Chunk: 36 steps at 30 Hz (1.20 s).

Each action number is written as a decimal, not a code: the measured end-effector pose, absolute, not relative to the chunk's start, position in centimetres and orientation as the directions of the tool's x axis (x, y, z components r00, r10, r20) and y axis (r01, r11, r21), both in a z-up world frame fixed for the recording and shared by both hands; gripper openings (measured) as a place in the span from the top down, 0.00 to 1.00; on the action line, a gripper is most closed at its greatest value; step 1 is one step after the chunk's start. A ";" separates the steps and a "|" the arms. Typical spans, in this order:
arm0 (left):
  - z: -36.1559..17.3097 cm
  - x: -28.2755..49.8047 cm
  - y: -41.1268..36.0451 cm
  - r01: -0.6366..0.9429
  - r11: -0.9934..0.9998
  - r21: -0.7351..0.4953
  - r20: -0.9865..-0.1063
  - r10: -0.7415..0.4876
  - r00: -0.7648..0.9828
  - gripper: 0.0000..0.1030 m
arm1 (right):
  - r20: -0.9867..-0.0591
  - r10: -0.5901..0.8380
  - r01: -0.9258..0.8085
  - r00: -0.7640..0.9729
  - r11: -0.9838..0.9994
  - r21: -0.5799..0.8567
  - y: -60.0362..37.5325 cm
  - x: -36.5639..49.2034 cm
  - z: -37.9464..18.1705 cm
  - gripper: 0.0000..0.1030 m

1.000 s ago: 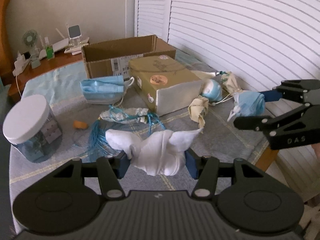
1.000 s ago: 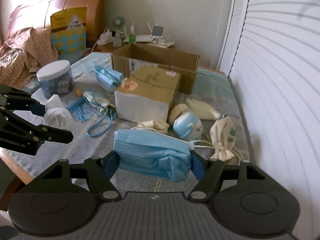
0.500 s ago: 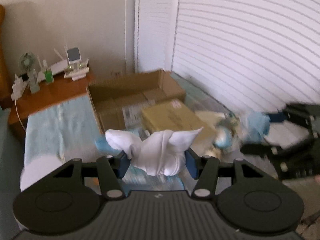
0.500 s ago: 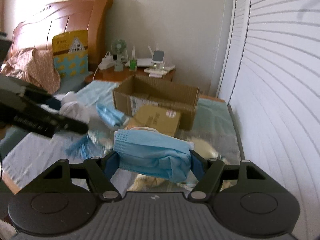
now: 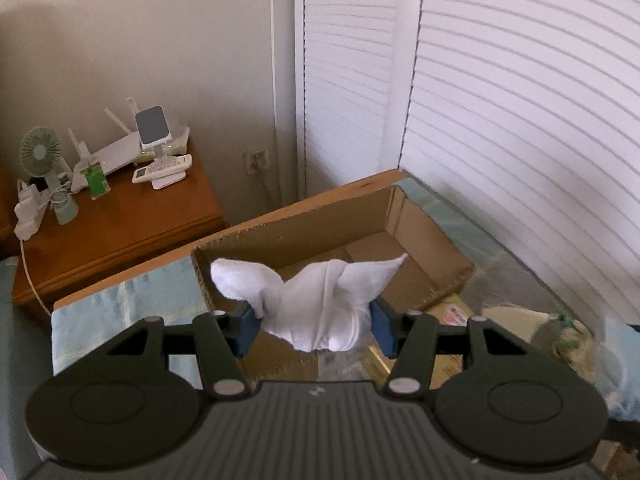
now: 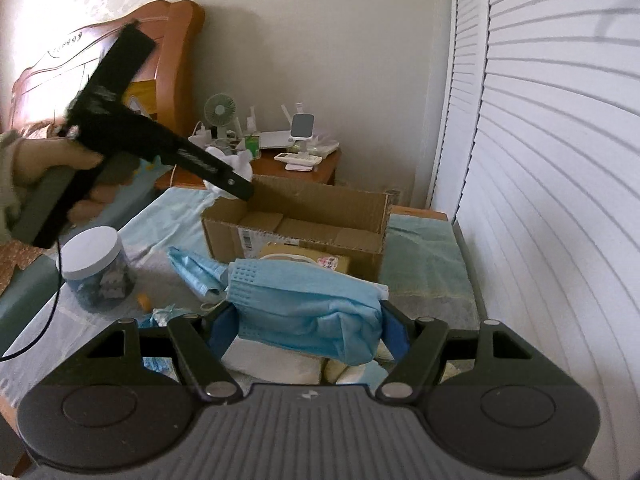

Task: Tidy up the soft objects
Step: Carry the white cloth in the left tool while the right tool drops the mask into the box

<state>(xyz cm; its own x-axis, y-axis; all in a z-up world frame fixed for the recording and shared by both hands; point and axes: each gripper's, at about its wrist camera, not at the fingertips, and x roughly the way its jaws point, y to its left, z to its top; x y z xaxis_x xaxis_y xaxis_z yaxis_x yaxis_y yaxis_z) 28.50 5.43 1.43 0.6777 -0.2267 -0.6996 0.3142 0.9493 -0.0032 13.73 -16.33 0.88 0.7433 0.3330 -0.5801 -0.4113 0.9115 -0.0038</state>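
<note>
Left gripper (image 5: pixel 312 330): clamped on a white bundled cloth (image 5: pixel 316 300), blue pads pressing both sides, jaws part closed, two pointed ends of the cloth sticking up to either side. Held over the near left corner of the open cardboard box (image 5: pixel 424 240), box floor visible just ahead of and below the fingertips. Seen from the right wrist as a dark tool gripped by a hand (image 6: pixel 52 168), raised above the box's left end, white cloth at its tip.

Right gripper (image 6: pixel 308 328): closed on a folded blue face mask (image 6: pixel 304 312), jaws fairly wide around it, mask bulging above and below the pads. Carried short of the box, which sat ahead beyond the fingertips. Just ahead and left of the fingers, a second blue mask (image 6: pixel 196 268) lying on the cloth-covered table (image 6: pixel 424 276); farther left, a white-lidded jar (image 6: pixel 96 268). Directly beyond the held mask, touching the box's near wall, a smaller tan carton (image 6: pixel 304 258), mostly hidden.
</note>
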 end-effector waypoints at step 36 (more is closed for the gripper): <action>1.3 13.4 8.6 0.282 0.956 0.081 -0.644 -0.166 0.747 0.06 | -0.597 0.390 -0.491 0.701 0.871 -0.007 -10.9 19.9 2.6 0.26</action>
